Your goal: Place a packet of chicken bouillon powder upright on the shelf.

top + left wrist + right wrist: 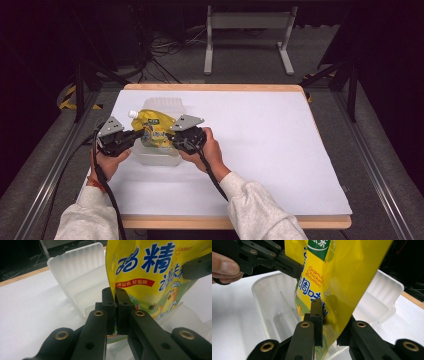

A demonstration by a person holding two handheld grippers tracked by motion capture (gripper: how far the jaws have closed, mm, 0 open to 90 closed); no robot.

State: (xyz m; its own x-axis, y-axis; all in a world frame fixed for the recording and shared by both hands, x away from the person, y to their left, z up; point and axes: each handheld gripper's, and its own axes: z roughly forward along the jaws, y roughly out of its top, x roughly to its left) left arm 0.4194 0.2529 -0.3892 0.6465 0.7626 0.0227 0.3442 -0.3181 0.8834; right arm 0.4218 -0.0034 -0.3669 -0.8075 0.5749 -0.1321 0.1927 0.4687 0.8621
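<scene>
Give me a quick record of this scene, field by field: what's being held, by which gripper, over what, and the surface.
held item: yellow spouted pouch, white cap at its upper left
left gripper: shut on the pouch's edge
right gripper: shut on the pouch's opposite edge
container: clear plastic bin, under and behind the pouch
pouch position: upright between the grippers, above the bin
surface: white sheet on a wooden-edged table
</scene>
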